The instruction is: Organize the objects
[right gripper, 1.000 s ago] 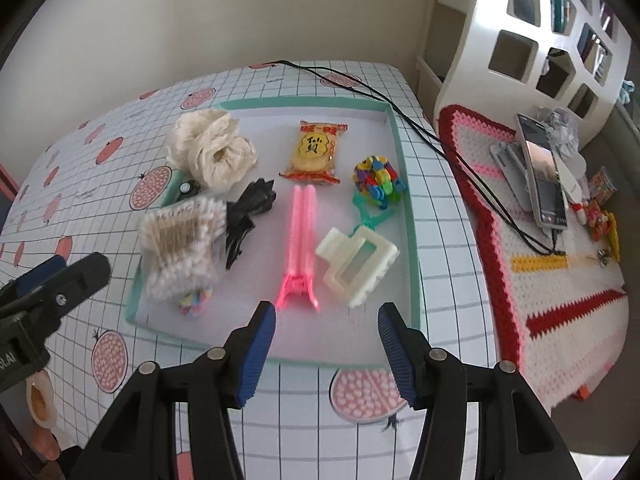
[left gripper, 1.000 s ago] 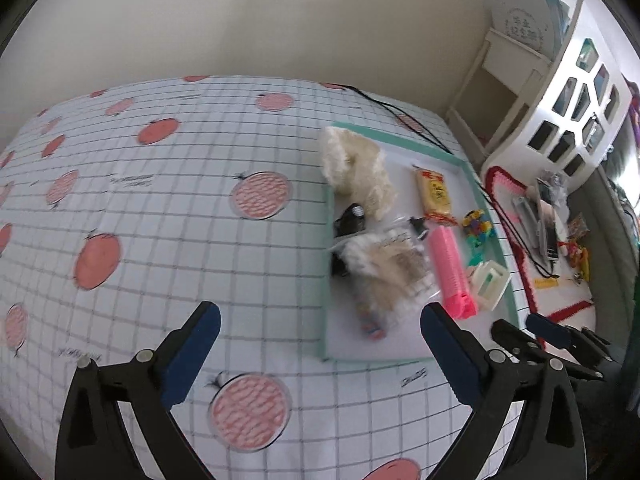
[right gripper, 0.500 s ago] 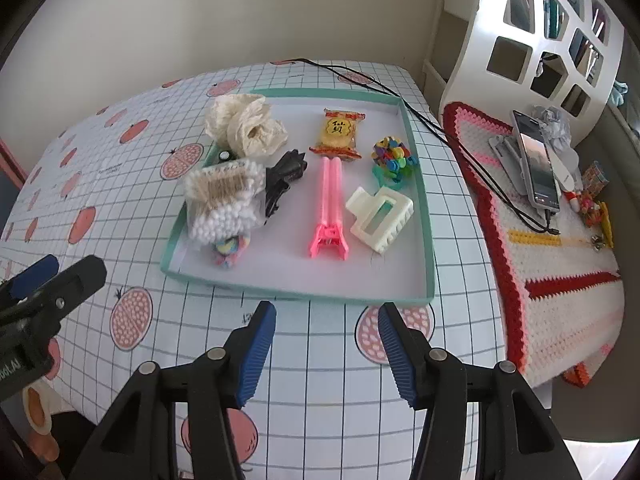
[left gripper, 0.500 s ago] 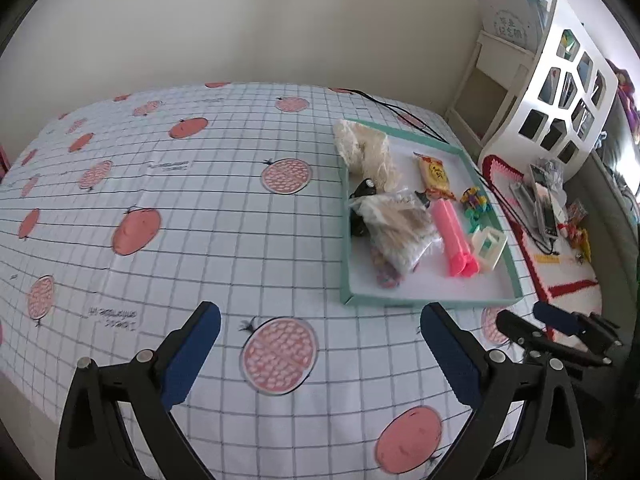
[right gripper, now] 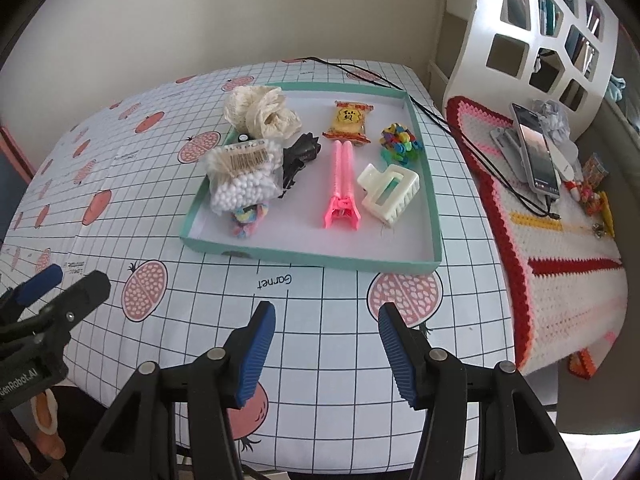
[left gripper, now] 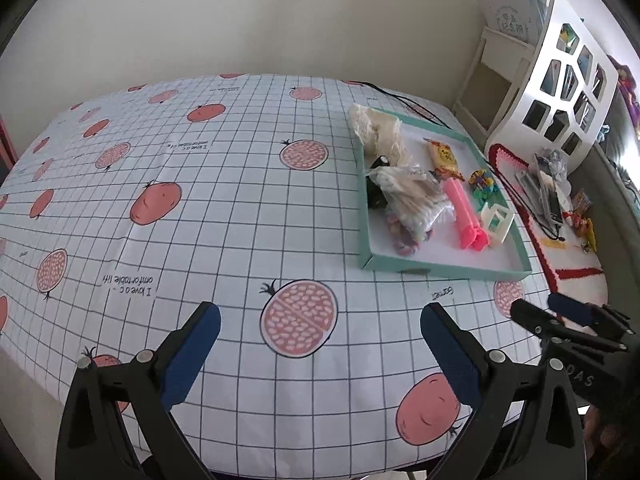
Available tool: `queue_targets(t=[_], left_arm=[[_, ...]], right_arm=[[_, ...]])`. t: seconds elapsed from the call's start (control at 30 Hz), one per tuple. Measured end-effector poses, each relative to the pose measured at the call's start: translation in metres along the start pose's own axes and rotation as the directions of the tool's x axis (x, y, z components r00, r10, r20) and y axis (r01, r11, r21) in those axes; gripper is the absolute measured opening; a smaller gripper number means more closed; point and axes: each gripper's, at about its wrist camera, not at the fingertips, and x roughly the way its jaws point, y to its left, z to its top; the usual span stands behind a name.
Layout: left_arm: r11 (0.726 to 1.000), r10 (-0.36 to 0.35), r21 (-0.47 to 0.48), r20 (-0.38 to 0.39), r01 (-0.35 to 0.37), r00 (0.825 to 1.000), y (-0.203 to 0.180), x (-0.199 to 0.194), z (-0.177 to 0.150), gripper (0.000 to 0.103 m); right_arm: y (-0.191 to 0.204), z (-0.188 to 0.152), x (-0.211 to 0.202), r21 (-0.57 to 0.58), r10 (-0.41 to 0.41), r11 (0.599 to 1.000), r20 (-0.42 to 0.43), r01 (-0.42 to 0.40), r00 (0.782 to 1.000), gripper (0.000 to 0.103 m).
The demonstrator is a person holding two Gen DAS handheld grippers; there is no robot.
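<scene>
Both grippers, left point(left gripper: 320, 332) and right point(right gripper: 327, 330), gape empty near tray's point(right gripper: 312, 258) front edge.

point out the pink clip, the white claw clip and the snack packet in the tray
pink clip point(right gripper: 343, 184): right wrist view, middle of its long arms.
white claw clip point(right gripper: 389, 192): right wrist view, on its frame.
snack packet point(right gripper: 348, 120): right wrist view, centre of the wrapper.
</scene>
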Motion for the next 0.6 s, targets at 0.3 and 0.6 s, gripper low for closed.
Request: queue_targets(t=[0.3,0.6], left_arm=[[1.000,0.025,-0.007,-0.008,-0.025,1.000,0.002,0.000,-0.009,0.100],[0.998,0.061,-0.020,-0.012,-0.062,0.998,0.010,0.002,-0.014,0.100]], right_arm=[[0.002,-0.005,-0.004,-0.008,-0.001,1.000,0.024,0.001,1.000,0.071],[0.007,-0.007,-0.003,-0.015,0.006,1.000,0.022,-0.005,1.000,0.100]])
